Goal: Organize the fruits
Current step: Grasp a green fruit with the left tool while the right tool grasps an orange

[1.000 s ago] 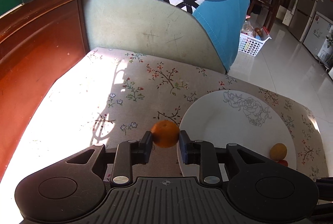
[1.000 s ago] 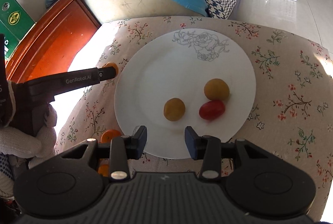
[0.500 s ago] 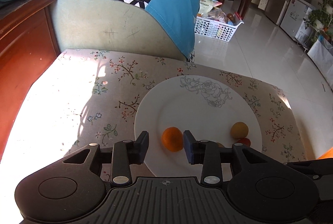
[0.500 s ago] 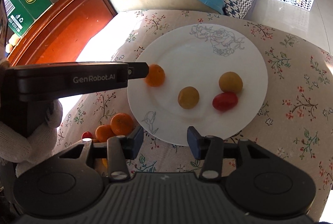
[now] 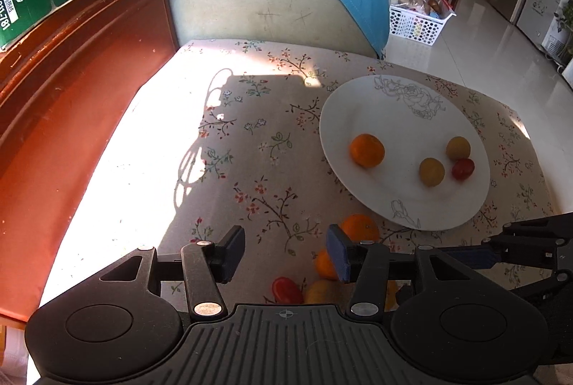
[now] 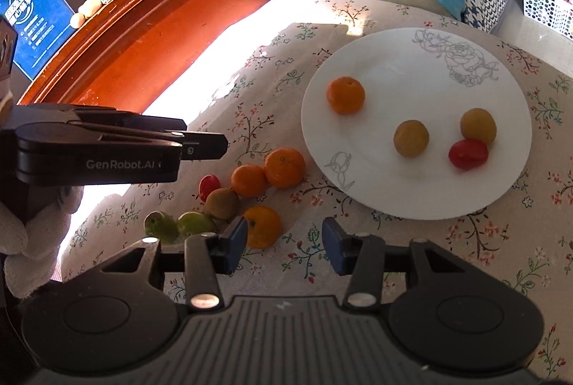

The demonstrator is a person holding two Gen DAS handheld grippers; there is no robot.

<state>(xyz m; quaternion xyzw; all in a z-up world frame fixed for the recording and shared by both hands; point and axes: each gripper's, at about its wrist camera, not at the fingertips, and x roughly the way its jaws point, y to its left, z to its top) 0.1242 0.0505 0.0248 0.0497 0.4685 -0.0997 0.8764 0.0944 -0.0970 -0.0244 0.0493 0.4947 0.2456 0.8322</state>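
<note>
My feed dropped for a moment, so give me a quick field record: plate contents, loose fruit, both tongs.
plate contents: orange, two yellow fruits, one red tomato
loose on cloth: three oranges, red tomato, brownish fruit, two green fruits
left tongs: opening, nothing between them
right tongs: open, empty, near the loose pile

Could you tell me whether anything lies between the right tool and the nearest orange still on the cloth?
Nothing visible does. The right tool is open and empty, and the nearest orange lies on the cloth just beyond its left finger, with a brown fruit behind it.
</note>
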